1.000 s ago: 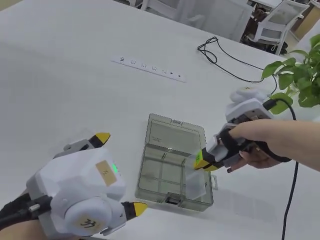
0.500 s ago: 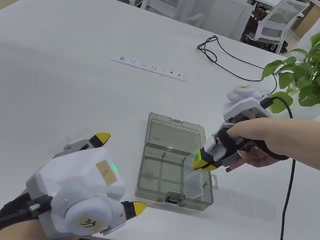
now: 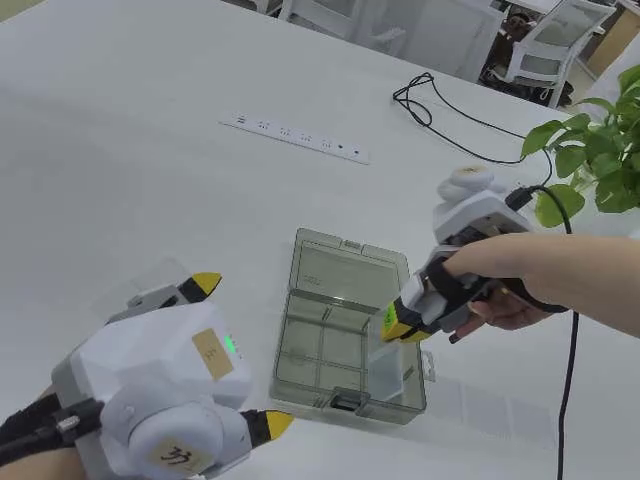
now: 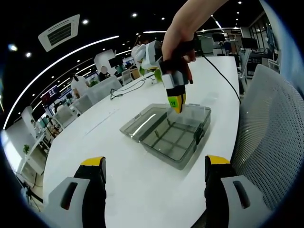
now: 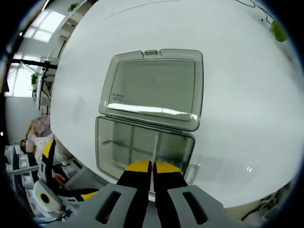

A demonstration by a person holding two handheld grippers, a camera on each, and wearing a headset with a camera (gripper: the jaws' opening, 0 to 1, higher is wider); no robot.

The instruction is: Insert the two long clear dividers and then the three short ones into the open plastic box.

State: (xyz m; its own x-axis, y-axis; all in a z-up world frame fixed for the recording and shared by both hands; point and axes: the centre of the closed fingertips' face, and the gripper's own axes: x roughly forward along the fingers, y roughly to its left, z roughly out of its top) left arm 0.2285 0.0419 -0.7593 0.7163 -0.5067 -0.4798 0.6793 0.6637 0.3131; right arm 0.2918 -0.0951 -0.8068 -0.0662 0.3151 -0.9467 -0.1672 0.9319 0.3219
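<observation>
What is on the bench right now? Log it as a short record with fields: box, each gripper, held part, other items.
box: smoky clear plastic box, lid open flat on the white table, dividers already crossing inside
right gripper: shut on the held part, above the box's right side in the head view
held part: clear plastic divider, upright, lower edge at the box
left gripper: open, holding nothing, left of the box
other items: white power strip, black cable, green plant
</observation>
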